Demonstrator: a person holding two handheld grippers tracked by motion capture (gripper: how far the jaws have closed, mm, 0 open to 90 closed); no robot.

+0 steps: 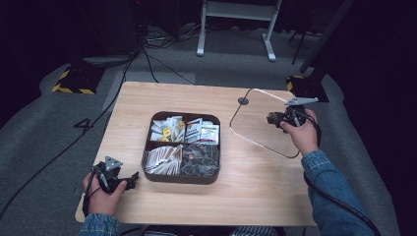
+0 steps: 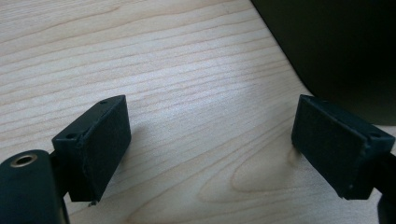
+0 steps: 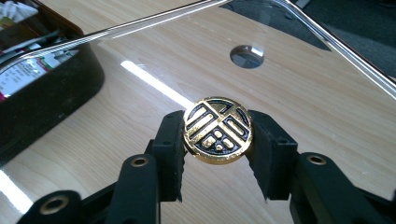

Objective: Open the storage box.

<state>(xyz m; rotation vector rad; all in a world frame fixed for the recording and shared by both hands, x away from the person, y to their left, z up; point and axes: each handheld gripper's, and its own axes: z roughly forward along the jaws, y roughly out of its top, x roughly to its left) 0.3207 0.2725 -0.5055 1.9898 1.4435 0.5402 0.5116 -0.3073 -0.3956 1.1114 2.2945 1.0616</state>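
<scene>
Gripping a round gold-and-black knob (image 3: pixel 218 129) by its rim, the right tongs (image 3: pixel 218 140) press one pad against each side of it; the knob sits in the middle of a clear lid (image 1: pixel 260 123) with rounded corners, which is held to the right of the dark divided box (image 1: pixel 181 147) and appears tilted over the tabletop (image 1: pixel 255 182), though whether its far edge touches the wood cannot be told. The lid looks like glass or hard plastic: stiff, smooth, probably breakable at the edges and liable to swing about its single central handle, so the knob is the sensible place to hold it, squarely across its width. The knob's polished metal face suggests a slippery surface, calling for a firm, level grip. The box, with its four compartments of paper sachets and wrapped packets, stands open at the centre of the tabletop. To the left of the box and nearer the person, the left tongs (image 2: pixel 210 149) rest low over bare wood with their jaws wide apart and nothing between them.
</scene>
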